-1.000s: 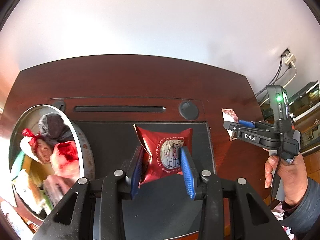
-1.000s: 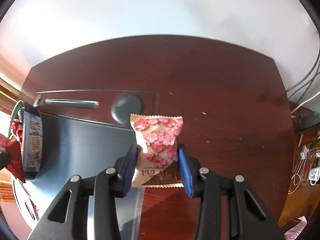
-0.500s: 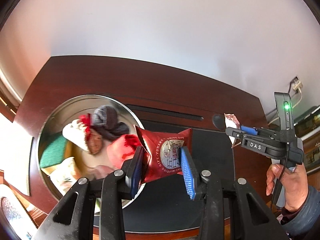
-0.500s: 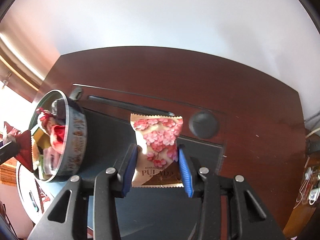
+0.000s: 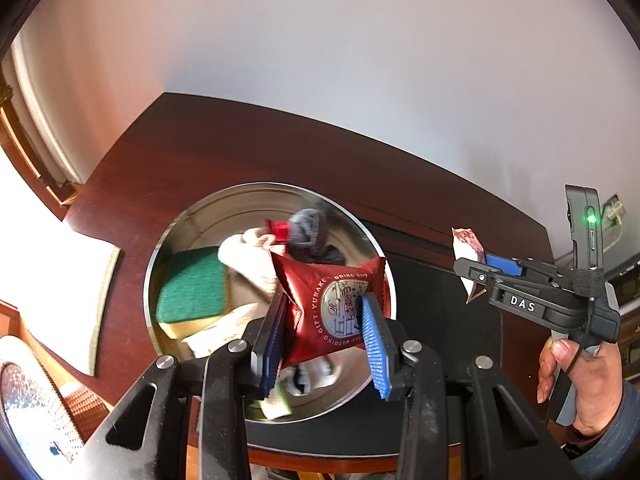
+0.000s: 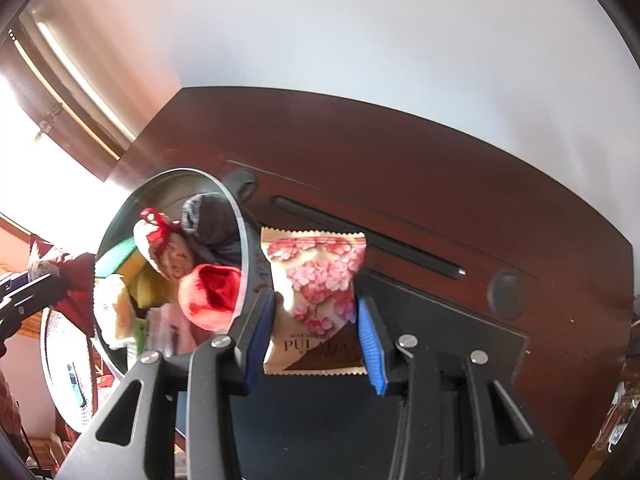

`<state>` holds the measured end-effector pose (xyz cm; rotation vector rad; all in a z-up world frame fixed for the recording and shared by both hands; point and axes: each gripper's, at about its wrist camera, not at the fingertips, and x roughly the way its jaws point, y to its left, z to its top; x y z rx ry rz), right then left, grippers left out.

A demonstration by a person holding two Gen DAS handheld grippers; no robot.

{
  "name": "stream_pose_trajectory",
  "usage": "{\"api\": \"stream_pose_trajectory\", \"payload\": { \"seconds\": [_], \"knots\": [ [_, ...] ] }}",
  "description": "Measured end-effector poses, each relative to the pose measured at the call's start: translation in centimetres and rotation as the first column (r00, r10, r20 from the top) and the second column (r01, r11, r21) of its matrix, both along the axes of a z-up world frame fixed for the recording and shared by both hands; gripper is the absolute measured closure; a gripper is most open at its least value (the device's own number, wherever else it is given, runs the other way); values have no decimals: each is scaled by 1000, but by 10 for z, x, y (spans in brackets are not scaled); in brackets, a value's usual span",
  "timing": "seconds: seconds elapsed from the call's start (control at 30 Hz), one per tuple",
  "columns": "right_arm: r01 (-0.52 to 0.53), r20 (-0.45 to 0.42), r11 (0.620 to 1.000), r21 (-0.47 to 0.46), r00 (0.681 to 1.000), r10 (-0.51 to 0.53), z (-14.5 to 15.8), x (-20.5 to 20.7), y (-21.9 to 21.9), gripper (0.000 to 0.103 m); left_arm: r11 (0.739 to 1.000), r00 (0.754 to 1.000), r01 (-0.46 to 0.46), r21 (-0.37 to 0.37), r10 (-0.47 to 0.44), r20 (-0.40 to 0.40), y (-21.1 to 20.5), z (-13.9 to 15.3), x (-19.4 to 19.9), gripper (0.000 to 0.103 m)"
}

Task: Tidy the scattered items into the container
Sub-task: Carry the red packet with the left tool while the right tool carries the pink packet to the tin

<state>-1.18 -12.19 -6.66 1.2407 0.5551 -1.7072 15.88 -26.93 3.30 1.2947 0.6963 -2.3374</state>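
Observation:
My left gripper (image 5: 322, 336) is shut on a dark red foil snack packet (image 5: 332, 304) and holds it above the round metal tin (image 5: 256, 196). The tin holds a green sponge (image 5: 190, 284), a grey cloth bundle (image 5: 310, 232) and several other small items. My right gripper (image 6: 316, 336) is shut on a pink flowered snack packet (image 6: 318, 280), held in the air just right of the tin (image 6: 240, 232). The right gripper also shows in the left wrist view (image 5: 476, 276), to the right of the tin. The left gripper's packet shows at the left edge of the right wrist view (image 6: 76, 276).
The tin stands at the left end of a black mat (image 6: 440, 332) on a dark wooden desk (image 6: 400, 168). A pen groove (image 6: 368, 236) and a round cap (image 6: 506, 290) lie behind the mat. A white wall is behind. A wicker chair (image 5: 48, 400) is at the lower left.
Both grippers have moved left toward the tin with their packets. The left one went from over the mat to over the tin. The right one came from the bare desk to beside the tin.

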Motion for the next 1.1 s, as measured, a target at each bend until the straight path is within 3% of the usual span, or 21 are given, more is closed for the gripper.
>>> {"api": "stream_pose_trajectory", "payload": {
  "seconds": [0.57,1.1],
  "knots": [
    [-176,10,984,8,984,176,-15,77,-76,62,996,994,-95,-3,95,55,-47,-25,34,64],
    [-297,-18,951,86,954,299,-44,129,-103,62,990,985,-138,35,133,109,-61,-56,47,63]
  ]
}}
